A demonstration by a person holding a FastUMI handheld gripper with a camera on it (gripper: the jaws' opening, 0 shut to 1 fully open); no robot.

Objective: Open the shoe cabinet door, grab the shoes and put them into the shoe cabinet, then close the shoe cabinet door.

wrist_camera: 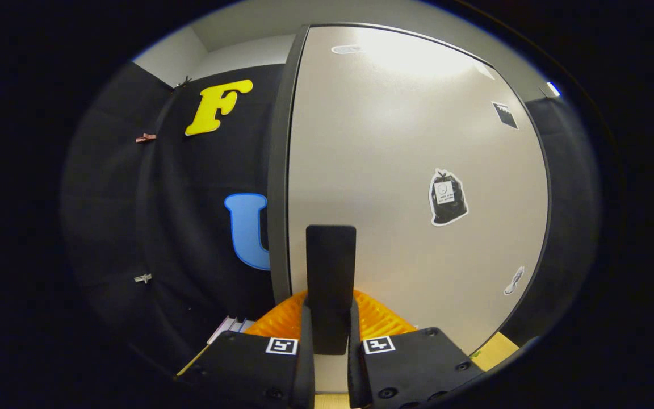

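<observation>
Claw: gripper [330,335] pinches the dark door handle [330,272], both fingers pressing it.
Cabinet door [418,187]: at 12 o'clock, apparently shut.
Progress: unclear; shoes unseen.

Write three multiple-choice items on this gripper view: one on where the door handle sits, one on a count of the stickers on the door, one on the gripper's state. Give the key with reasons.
1. Where is the dark handle of the cabinet door?
A. Between the gripper's fingers
B. Far beyond the fingers, near the door's top
C. Beside the clips on the booth wall

2. How many stickers lie on the door face right of the handle?
A. None
B. Three
C. Seven

3. What is the gripper doing?
A. Spread wide, holding nothing
B. Closed on the handle
C. Closed on a shoe

Key: 1 A, the handle runs down between both fingers. 2 B, a bag sticker, a dark one above, a pale one below. 3 B, both fingers press the handle's sides.
</observation>
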